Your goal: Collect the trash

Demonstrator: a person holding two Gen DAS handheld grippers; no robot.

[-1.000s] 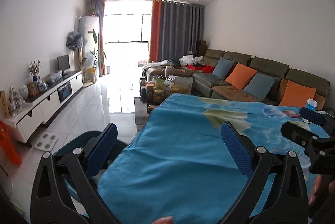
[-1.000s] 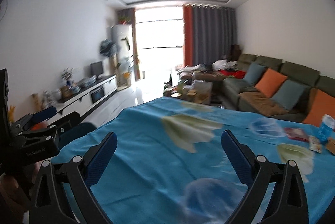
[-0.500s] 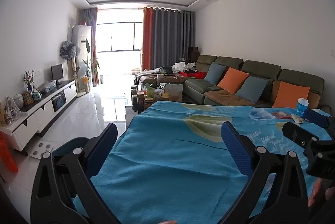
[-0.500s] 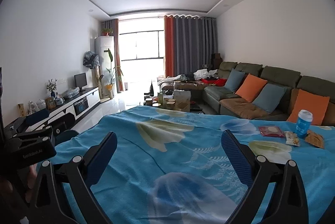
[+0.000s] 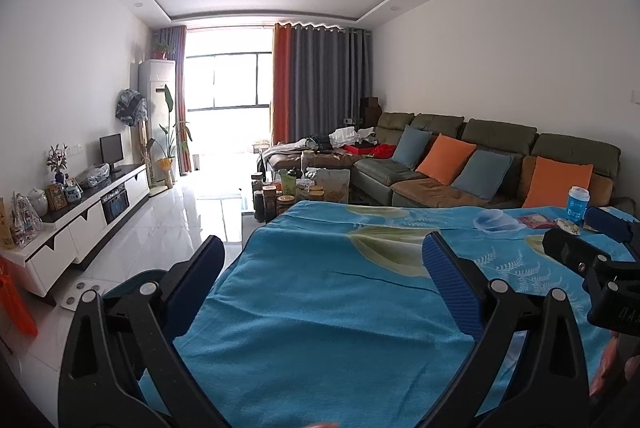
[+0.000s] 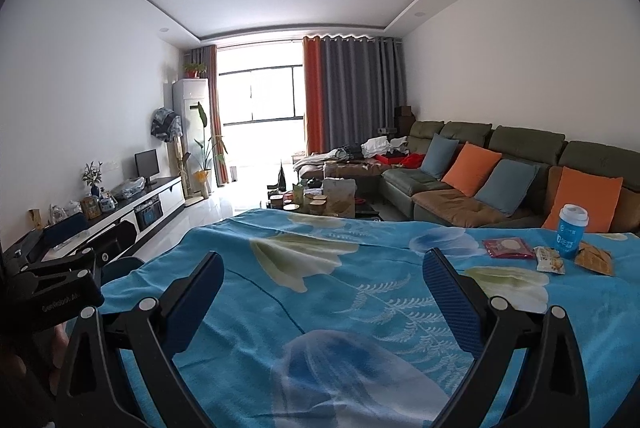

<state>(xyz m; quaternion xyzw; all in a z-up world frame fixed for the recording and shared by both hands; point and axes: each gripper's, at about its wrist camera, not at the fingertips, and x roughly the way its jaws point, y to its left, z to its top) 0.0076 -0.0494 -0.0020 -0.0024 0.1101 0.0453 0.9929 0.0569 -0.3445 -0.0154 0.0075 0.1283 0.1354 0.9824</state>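
left hand-held gripper (image 5: 320, 268): jaws spread wide, empty, above blue floral tabletop (image 5: 320, 328) | right hand-held gripper (image 6: 324, 280): jaws spread wide, empty, above same cloth | trash at far right edge: red packet (image 6: 507, 248), snack wrapper (image 6: 550, 260), orange wrapper (image 6: 595, 258) just beside blue cup (image 6: 571, 231) | sofa (image 6: 472, 164) beyond
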